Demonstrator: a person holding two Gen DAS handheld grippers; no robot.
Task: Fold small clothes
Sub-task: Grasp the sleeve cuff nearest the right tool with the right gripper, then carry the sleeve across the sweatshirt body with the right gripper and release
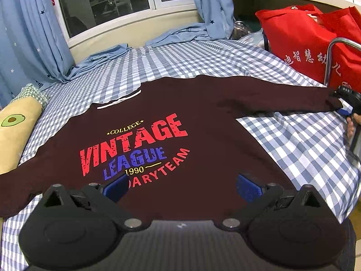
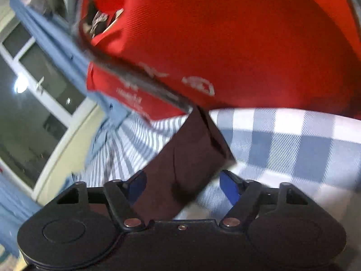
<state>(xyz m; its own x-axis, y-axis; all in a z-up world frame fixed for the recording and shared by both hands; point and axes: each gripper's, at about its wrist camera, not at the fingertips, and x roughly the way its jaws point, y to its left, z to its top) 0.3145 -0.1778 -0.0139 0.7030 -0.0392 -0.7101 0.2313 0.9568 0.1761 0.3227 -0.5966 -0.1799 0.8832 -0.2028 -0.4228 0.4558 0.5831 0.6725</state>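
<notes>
A dark maroon sweatshirt [image 1: 203, 117] with a red and blue "VINTAGE LEAGUE" print lies flat, front up, on the blue-and-white checked bed sheet [image 1: 203, 61]. My left gripper [image 1: 181, 187] hangs open over its lower hem, blue pads wide apart on either side of the print's bottom. The right sleeve stretches out to the right, where my right gripper [image 1: 344, 103] meets its cuff. In the right wrist view the sleeve end [image 2: 187, 149] lies between the fingers of my right gripper [image 2: 183, 187]. The left pad is beside the cloth and the right pad [image 2: 230, 187] stands off it.
A red fabric bag [image 1: 300, 40] stands at the bed's far right, close above the sleeve end [image 2: 225, 33]. A metal rail [image 1: 330, 54] rises beside it. An avocado-print pillow [image 1: 15, 124] lies at the left. Blue star curtains [image 1: 27, 33] and a window close the back.
</notes>
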